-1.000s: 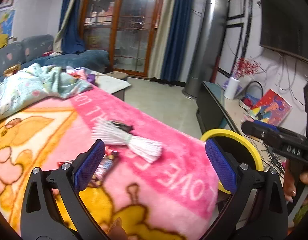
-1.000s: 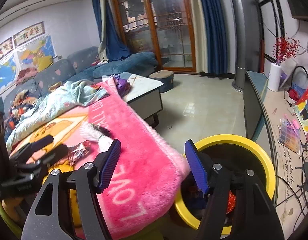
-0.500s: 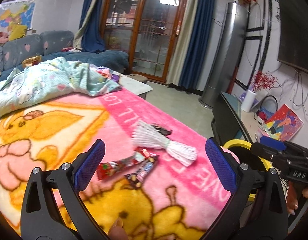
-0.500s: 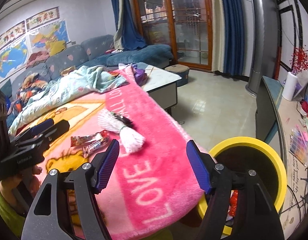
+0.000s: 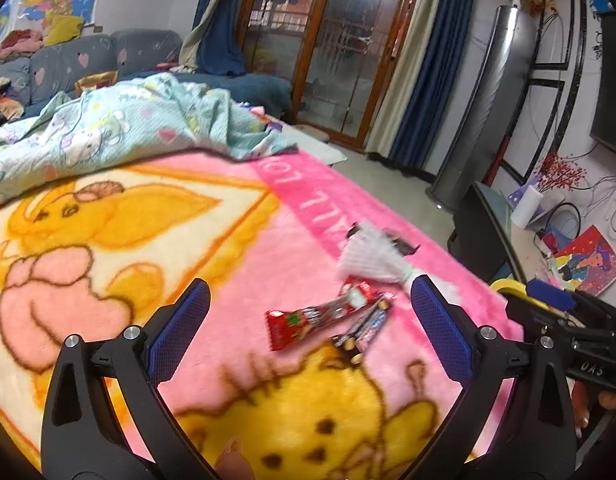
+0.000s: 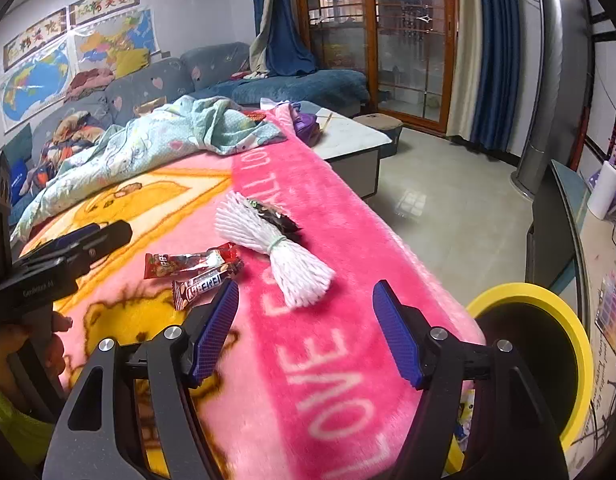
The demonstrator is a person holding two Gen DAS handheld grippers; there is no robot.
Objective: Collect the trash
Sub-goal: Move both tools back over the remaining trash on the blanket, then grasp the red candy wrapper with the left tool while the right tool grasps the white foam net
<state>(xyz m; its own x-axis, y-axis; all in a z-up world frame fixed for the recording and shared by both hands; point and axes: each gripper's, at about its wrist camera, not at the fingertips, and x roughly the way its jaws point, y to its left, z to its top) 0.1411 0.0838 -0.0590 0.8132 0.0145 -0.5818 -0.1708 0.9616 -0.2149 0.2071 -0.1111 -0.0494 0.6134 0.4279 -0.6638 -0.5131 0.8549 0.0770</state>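
Observation:
On a pink and yellow cartoon blanket (image 5: 107, 240) (image 6: 328, 360) lie a red snack wrapper (image 5: 308, 318) (image 6: 187, 261), a candy-bar wrapper (image 5: 362, 332) (image 6: 203, 283), a white foam net sleeve (image 5: 378, 258) (image 6: 279, 250) and a dark wrapper (image 5: 402, 244) (image 6: 273, 214) at the sleeve's far side. My left gripper (image 5: 310, 330) hovers open, its blue pads framing the two wrappers. My right gripper (image 6: 305, 330) is open and empty over the blanket, just short of the foam sleeve. The yellow-rimmed black bin (image 6: 548, 352) (image 5: 512, 290) stands at the blanket's right edge.
A pale green quilt (image 6: 159, 148) is bunched at the blanket's far end, before a grey sofa (image 6: 155, 84). A white low table (image 6: 348, 136) stands beyond. A dark TV stand (image 6: 560, 220) with papers runs along the right wall, across the tiled floor (image 6: 440, 208).
Both grippers have swung left, away from the bin and over the blanket. The wrappers and the foam sleeve now lie nearer the middle of both views. Both grippers stay open.

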